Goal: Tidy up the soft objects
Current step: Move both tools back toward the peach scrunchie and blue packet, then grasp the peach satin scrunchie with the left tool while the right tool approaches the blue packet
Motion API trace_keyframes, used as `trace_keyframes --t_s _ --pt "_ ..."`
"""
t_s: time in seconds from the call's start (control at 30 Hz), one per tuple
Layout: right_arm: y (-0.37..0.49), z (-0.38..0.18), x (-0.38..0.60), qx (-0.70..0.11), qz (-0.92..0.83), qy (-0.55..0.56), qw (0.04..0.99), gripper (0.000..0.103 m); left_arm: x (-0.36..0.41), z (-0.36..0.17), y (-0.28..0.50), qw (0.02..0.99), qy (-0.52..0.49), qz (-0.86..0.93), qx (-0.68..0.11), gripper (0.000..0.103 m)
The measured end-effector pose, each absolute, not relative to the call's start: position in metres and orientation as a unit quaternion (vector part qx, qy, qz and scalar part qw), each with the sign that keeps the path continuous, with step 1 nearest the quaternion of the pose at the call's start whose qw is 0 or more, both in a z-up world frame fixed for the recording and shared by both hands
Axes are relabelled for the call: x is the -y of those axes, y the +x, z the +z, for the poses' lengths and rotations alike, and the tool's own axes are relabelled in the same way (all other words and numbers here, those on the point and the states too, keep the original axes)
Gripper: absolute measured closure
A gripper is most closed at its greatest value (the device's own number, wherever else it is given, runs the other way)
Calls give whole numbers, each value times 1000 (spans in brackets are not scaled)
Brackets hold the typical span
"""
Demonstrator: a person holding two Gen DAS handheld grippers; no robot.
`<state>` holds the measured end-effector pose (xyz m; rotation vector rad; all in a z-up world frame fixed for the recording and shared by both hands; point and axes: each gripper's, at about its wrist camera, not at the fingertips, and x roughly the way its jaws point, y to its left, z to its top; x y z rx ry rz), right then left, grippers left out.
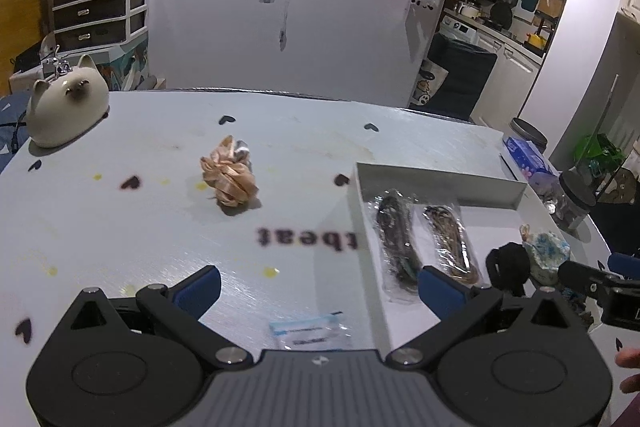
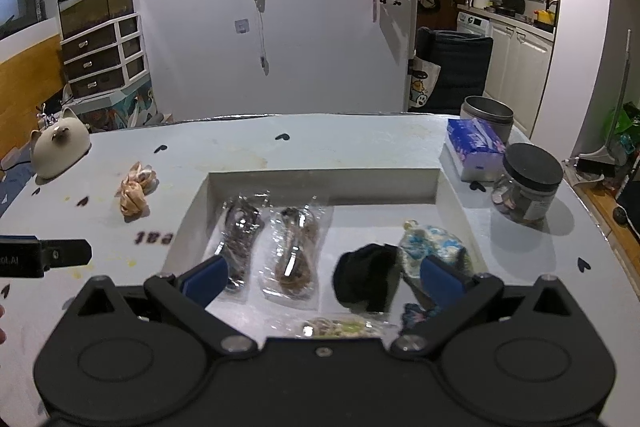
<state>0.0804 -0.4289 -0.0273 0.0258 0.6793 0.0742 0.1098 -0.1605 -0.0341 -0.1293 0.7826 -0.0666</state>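
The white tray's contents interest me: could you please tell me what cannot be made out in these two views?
- Right wrist view: the small packet at the white tray's near edge is partly hidden by the right gripper body.
- Left wrist view: the black soft item is partly hidden by the left gripper.
- Both views: the wrapped bundles' contents are lost in wrapper glare.

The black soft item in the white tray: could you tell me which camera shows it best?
The right wrist view: the black soft item lies whole between the open fingers, beside the blue floral pouch. The left wrist view shows it small at the right edge, partly hidden by a finger.
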Motion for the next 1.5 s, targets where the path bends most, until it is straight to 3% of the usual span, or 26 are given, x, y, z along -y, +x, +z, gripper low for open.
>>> trace_keyframes --t_s 0.47,0.53,0.67,0.73,0.83,1.1,1.2,1.5 --pt "86 -27 346 -347 62 14 936 3 85 -35 121 921 -65 -40 -383 0" --pt "87 -28 331 -353 83 13 932 20 75 -37 122 919 -66 -42 -386 0" --pt "90 -35 302 -372 122 14 920 42 56 -40 127 918 -65 -47 -389 0" --pt "93 -40 287 -387 137 15 912 61 48 -41 130 917 -66 -52 -389 0" --pt "100 -54 266 -421 145 8 895 79 37 -42 137 918 -60 -65 -387 0" --pt "112 -83 218 -466 147 -34 872 86 21 -51 175 915 -19 -145 -376 0" --pt "118 -90 208 -473 133 -50 869 94 19 -56 195 909 -4 -182 -374 0" --pt "132 -112 195 -515 135 -70 844 96 25 -81 266 885 97 -275 -364 0"
